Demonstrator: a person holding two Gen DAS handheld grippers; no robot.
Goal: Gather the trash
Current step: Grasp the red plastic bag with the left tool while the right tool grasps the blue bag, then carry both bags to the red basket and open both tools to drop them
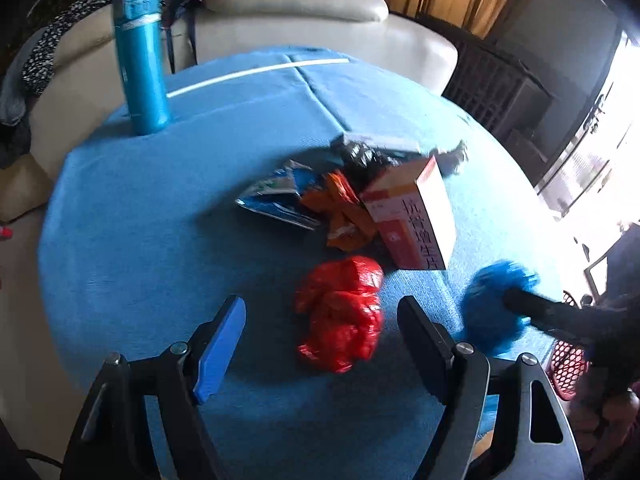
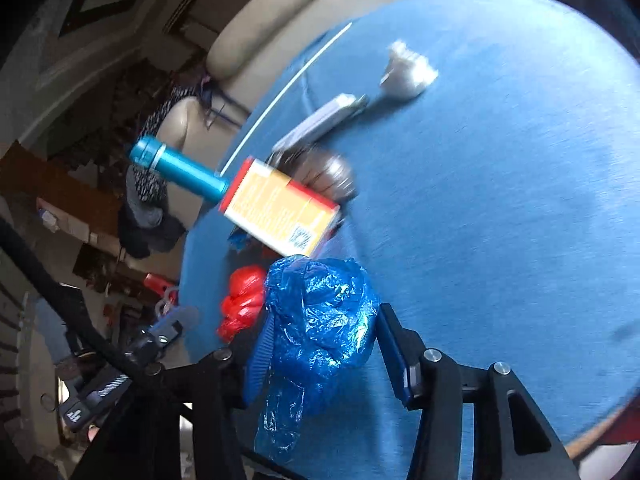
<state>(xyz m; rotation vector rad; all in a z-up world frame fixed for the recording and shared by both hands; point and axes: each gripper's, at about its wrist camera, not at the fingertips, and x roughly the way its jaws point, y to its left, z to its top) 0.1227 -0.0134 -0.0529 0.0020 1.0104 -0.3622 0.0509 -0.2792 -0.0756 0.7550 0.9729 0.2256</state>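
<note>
My left gripper (image 1: 320, 328) is open around a crumpled red plastic bag (image 1: 344, 316) on the blue tablecloth (image 1: 160, 220). Behind it lie an orange wrapper (image 1: 344, 212), a blue foil packet (image 1: 276, 196), a black wrapper (image 1: 362, 158) and a red-and-white box (image 1: 416, 216). My right gripper (image 2: 320, 344) is shut on a crumpled blue plastic bag (image 2: 320, 328), held above the cloth; it also shows in the left wrist view (image 1: 496, 304). The red bag (image 2: 244, 300) and the box (image 2: 280, 212) show beyond it.
A tall blue flask (image 1: 140, 56) stands at the table's far left. A flat white box (image 2: 320, 120) and a white crumpled piece (image 2: 408, 72) lie farther on the cloth. A cream sofa (image 1: 296, 12) is behind the table. A red mesh basket (image 1: 568, 368) sits at the right edge.
</note>
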